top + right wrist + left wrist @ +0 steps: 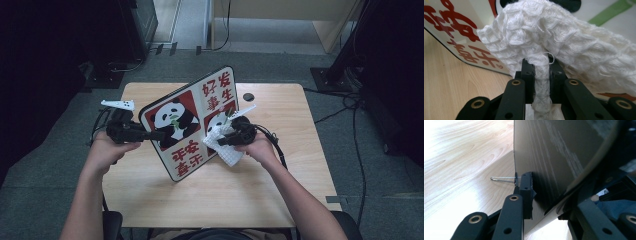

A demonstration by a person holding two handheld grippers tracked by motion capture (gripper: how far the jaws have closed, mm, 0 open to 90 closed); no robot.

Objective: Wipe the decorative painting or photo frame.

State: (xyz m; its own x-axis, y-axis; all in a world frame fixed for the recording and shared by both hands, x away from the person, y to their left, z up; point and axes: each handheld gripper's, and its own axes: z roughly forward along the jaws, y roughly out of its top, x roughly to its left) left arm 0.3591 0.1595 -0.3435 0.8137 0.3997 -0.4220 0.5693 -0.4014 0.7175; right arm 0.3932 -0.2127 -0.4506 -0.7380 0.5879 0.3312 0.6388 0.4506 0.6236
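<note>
Panda board (192,125) tilted on edge over wooden table (280,190) — left gripper (150,135) clamped on its left edge, dark back face toward that gripper's camera. Right gripper (225,141) pinching white waffle-weave cloth (222,145) — cloth pressed against board's printed face, near right-hand panda.

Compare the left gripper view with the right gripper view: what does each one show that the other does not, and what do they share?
Left gripper view: the board's dark back, its edge pinched in the left gripper, and a thin wire clip.
Right gripper view: the board's printed front with red characters, and a white cloth clamped in the right gripper and pressed against it.
Both: the board and the wooden table.
</note>
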